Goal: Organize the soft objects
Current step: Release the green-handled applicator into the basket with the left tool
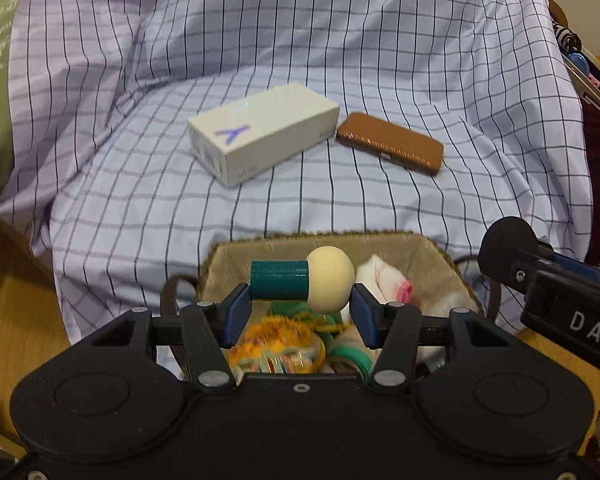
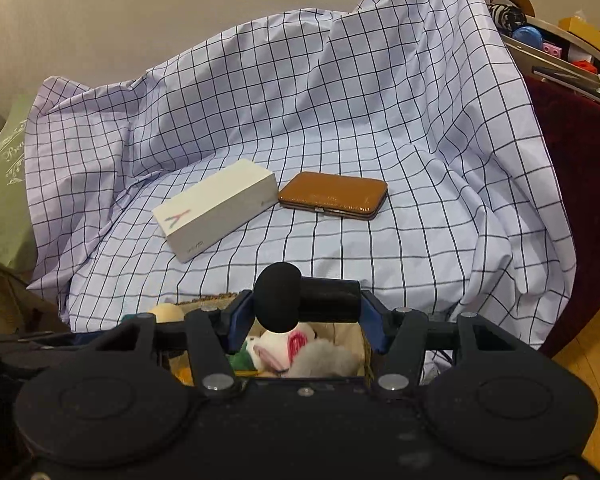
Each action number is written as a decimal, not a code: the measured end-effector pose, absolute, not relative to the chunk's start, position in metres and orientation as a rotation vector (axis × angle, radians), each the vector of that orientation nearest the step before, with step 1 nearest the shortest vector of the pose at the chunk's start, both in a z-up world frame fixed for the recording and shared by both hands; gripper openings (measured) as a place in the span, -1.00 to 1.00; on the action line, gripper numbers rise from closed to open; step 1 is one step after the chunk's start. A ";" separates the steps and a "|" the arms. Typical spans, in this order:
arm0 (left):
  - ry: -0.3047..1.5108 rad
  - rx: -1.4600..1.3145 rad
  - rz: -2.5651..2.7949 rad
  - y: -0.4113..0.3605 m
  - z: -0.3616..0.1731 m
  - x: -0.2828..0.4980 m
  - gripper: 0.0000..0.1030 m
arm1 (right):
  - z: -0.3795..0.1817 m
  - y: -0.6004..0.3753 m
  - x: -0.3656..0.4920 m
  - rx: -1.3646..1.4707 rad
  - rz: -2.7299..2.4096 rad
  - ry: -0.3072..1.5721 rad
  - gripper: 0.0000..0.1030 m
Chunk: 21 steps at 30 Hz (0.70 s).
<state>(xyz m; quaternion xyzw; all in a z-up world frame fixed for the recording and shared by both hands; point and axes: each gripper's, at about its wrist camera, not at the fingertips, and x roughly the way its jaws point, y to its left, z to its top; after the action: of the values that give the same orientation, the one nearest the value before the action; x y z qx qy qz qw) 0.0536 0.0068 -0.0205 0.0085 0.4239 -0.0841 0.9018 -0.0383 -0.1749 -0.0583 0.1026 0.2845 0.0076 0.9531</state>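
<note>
Both grippers hold a peg figure over the basket of soft toys.

Closest to me, my left gripper (image 1: 300, 300) has its blue pads pinching a small peg figure (image 1: 304, 285), teal body and cream round head, lying across the jaws. My right gripper (image 2: 306, 312) pinches a black peg figure (image 2: 300, 298) in the same way, lying sideways between its pads. Just under both grippers I see the woven basket (image 1: 428, 244) with a cloth lining; the soft things are inside it: a white plush with pink marks (image 2: 288, 344), a grey fluffy piece (image 2: 324, 358) beside it, and an orange fuzzy toy (image 1: 276, 340). The basket stands on a checked cloth (image 1: 140, 220). Farther away, a white box (image 1: 260, 132) lies on this cloth, and a brown case (image 1: 390, 142) lies just beside it, at its right end.
</note>
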 end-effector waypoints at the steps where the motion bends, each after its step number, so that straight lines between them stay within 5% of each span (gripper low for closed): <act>1: 0.886 0.010 -0.177 0.007 -0.022 0.052 0.00 | -0.059 -0.174 -0.041 0.205 0.015 0.582 0.08; 21: 0.975 -0.018 -0.171 0.013 -0.050 0.036 0.01 | -0.080 -0.168 -0.051 0.168 -0.007 0.684 0.08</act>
<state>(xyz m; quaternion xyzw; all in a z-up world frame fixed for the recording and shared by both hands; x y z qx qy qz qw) 0.0361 0.0134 -0.0501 -0.0084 0.4680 -0.0818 0.8799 -0.0510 -0.1677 -0.0801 0.0824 0.3351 -0.0037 0.9386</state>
